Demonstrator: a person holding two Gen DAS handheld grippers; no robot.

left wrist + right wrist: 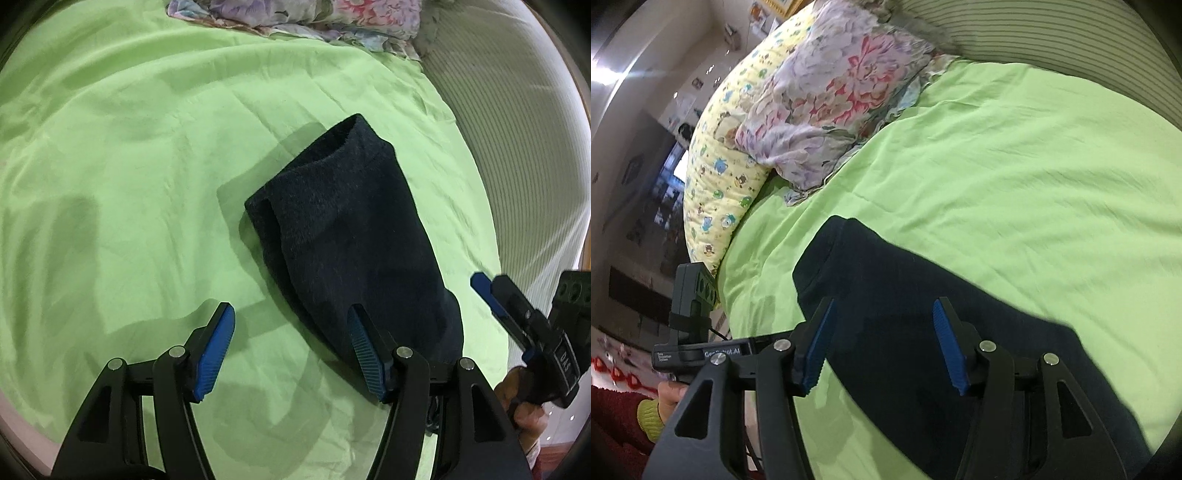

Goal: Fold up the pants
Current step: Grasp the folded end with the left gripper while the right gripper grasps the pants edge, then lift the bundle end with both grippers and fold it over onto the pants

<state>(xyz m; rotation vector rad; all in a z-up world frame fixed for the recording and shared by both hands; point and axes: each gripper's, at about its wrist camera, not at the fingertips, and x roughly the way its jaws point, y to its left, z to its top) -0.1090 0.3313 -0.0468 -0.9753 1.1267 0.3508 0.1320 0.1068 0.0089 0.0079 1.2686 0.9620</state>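
Between folds — pants [354, 236] doubled on the sheet [129, 166], left gripper [291, 350] and right gripper [882, 343] both released, empty — next, pinching an end to fold again.

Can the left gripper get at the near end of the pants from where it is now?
Probably yes. The left gripper is open, one of its fingers already over the near end of the dark pants, which lie flat on the green sheet. Nothing sits between them.

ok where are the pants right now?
The dark pants lie folded on the green sheet, right of centre in the left wrist view, between the open left gripper and right gripper, below the floral pillow.
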